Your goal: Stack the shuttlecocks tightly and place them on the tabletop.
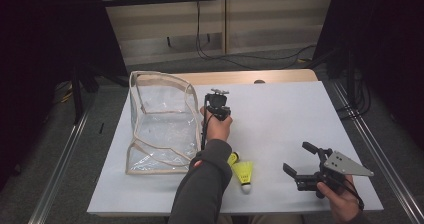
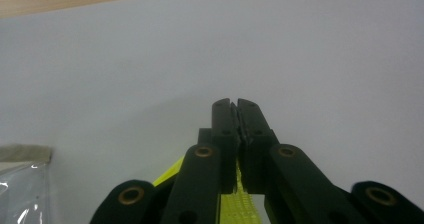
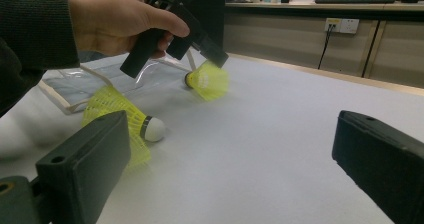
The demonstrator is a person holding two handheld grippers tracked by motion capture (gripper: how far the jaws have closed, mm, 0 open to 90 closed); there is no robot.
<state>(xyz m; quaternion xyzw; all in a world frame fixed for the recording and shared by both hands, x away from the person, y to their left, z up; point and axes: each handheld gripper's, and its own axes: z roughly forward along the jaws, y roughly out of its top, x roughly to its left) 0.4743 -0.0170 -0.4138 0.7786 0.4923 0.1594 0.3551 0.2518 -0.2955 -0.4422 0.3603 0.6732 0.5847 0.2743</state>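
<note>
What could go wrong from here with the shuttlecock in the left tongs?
1. The left tongs seem to pinch only a thin bit of the yellow plastic shuttlecock, which hangs below the tips and looks blurred. It could swing or slip out.
2. The clear plastic bag with beige trim sags unevenly, so its rim could catch the skirt.
3. The second yellow shuttlecock with a white cork lies by the sleeve near the table edge. A brush might knock it off.
</note>
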